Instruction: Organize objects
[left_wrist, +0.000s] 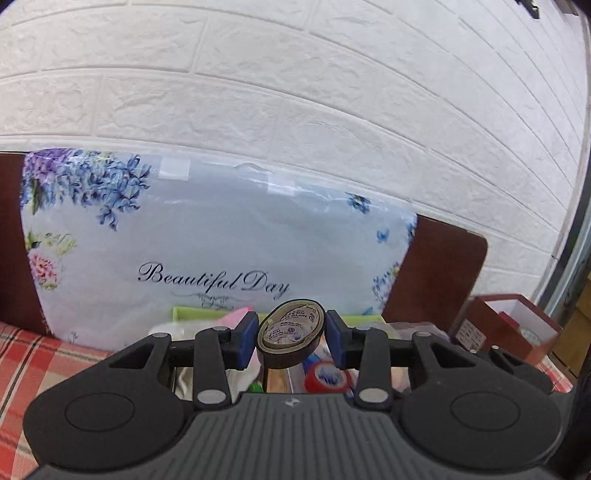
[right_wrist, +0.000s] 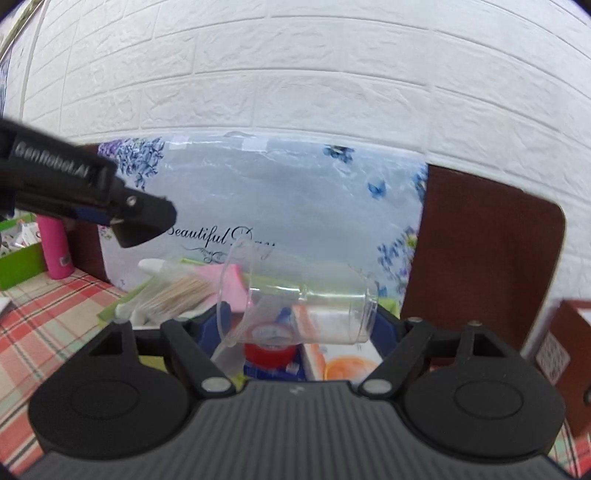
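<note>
1. The left hand-held gripper (left_wrist: 290, 338) was clamped on a dark roll of tape (left_wrist: 290, 334), its blue pads (left_wrist: 246, 341) pressing both sides of the roll, which stood on edge and tilted, raised above a green tray (left_wrist: 192, 312) of small items.
2. Below the tape roll lay a red-and-blue roll (left_wrist: 327, 378) among other clutter in the tray.
3. The right hand-held gripper (right_wrist: 299, 323) was closed on a clear plastic cup (right_wrist: 295, 306) lying on its side, its wide mouth towards the left finger and its base against the right finger.
4. Seen through and beneath the cup were a red roll (right_wrist: 269, 354), a pink piece (right_wrist: 231, 286) and a bundle of wooden sticks in a clear bag (right_wrist: 177, 295).
5. In the right wrist view, the left hand-held gripper reached in from the left, above the tray.
6. A floral packaged cushion (left_wrist: 207, 240) reading "Beautiful Day" leaned against the white brick wall (left_wrist: 295, 92).
7. A pink bottle (right_wrist: 55, 247) stood at far left on the red plaid cloth (right_wrist: 44, 325).
</note>
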